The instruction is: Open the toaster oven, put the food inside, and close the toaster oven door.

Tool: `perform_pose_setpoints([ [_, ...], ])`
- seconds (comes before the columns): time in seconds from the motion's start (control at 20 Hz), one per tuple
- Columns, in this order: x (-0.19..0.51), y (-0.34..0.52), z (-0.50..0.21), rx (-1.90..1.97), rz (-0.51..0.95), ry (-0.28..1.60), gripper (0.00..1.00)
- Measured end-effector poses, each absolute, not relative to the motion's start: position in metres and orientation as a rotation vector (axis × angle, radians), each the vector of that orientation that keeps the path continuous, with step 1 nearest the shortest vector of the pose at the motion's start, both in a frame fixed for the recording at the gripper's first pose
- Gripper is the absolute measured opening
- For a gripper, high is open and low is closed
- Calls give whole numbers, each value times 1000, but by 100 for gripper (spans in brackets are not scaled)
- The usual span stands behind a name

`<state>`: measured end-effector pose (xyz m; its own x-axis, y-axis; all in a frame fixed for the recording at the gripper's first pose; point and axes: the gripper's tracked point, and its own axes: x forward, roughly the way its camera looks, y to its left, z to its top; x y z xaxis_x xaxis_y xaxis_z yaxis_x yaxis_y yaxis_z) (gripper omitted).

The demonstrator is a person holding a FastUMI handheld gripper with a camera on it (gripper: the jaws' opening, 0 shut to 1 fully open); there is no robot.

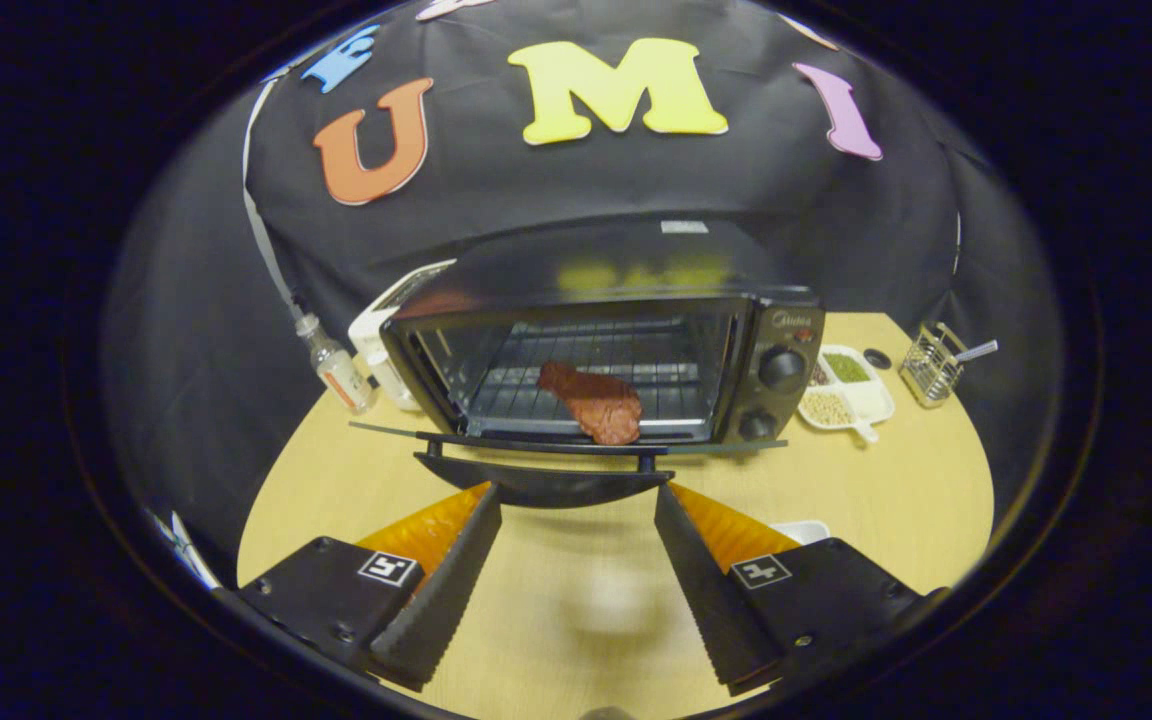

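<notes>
Hovering low over the wooden table (866, 500), the gripper (576, 500) has its fingers spread wide apart, released, gripping nothing. Dead ahead at twelve o'clock sits the toaster oven (596, 340), and its door (566, 445) is dropped fully open, lying flat toward us. The door's dark curved handle (544, 485) hangs right between the two fingertips; whether either tip is touching it, I can't tell. Look inside: the food (596, 402), a reddish-brown slab, is resting on the wire rack (536, 385), near the front lip, a touch toward one o'clock from the handle. Two black knobs (781, 368) are stacked on the oven's panel at about two o'clock. Out beyond them, a white divided dish (861, 400) with green and pale grains, then a wire holder (929, 368) with a utensil poking out. Over at ten o'clock, a small clear bottle (336, 370) stands just beside the oven, with a white appliance (376, 330) tucked behind it.
</notes>
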<state>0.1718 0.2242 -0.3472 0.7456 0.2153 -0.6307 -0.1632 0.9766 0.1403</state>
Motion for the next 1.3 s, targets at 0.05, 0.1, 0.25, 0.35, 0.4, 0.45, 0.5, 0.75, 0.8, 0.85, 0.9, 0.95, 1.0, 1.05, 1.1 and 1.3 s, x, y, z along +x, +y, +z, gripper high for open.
perform_pose_setpoints([
  [0.05, 181, 222, -340, 64, 197, 678, 100],
  [0.1, 188, 223, -334, 57, 192, 661, 100],
  [0.25, 194, 217, -318, 55, 184, 624, 96],
  [0.35, 187, 211, -314, 57, 181, 616, 96],
  [0.4, 183, 207, -313, 62, 179, 614, 96],
  [0.45, 181, 200, -310, 64, 169, 612, 96],
  [0.5, 178, 194, -307, 66, 160, 607, 96],
  [0.75, 164, 151, -281, 41, 104, 557, 96],
  [0.8, 159, 142, -275, 38, 94, 546, 97],
  [0.85, 153, 134, -264, 37, 87, 529, 97],
  [0.9, 148, 124, -251, 35, 77, 508, 97],
  [0.95, 143, 113, -236, 30, 65, 482, 97],
  [1.0, 138, 103, -219, 30, 54, 451, 97],
  [1.05, 132, 92, -199, 35, 42, 416, 97],
  [1.1, 126, 81, -180, 43, 31, 383, 97],
  [1.3, 98, 38, -103, 54, -9, 243, 98],
])
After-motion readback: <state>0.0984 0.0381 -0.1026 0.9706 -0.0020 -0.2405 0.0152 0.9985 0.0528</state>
